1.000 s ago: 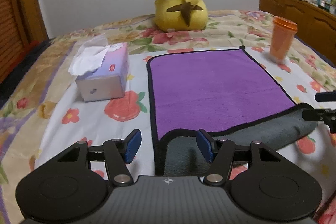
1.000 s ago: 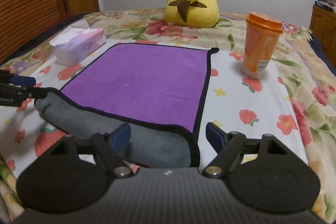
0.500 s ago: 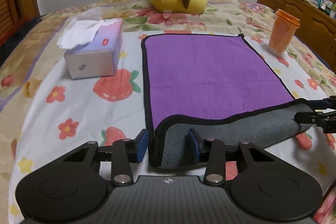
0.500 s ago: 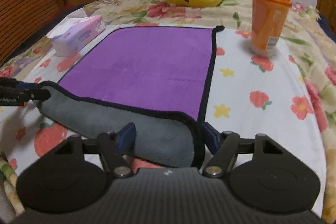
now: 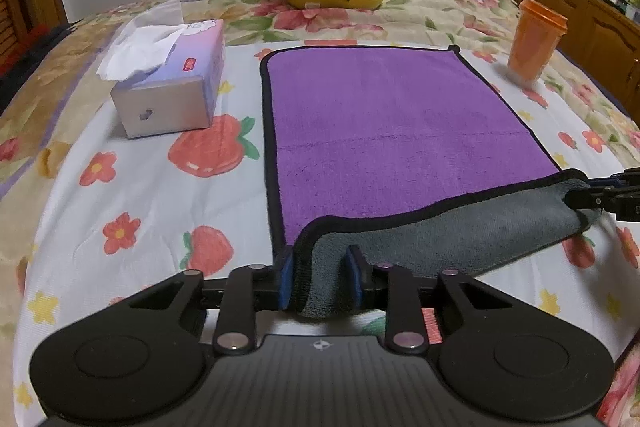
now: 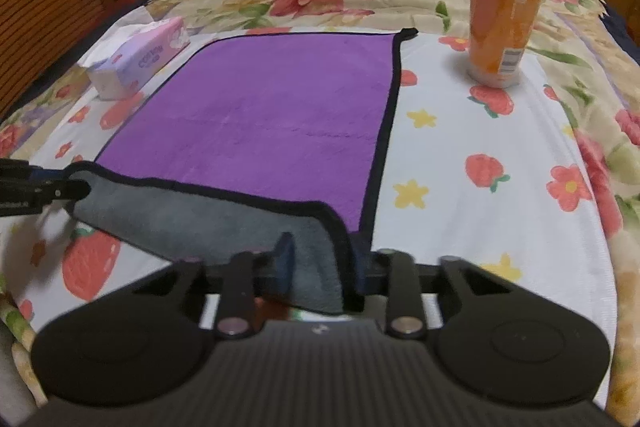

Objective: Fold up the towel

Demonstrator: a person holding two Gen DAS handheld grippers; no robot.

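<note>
Pinching towel (image 5: 400, 115) corners — left gripper (image 5: 320, 279), right gripper (image 6: 320, 267) — on floral bedspread (image 5: 120, 211).

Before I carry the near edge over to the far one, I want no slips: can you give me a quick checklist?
1. Left gripper shut on the towel corner: ok.
2. Right gripper shut on the other near corner: ok.
3. Near edge lifted, grey underside showing: ok.
4. Far half flat on the bed: ok.
5. Tissue box and orange cup clear of the towel: ok.
6. Grip depth in the jaws: cannot tell.
</note>
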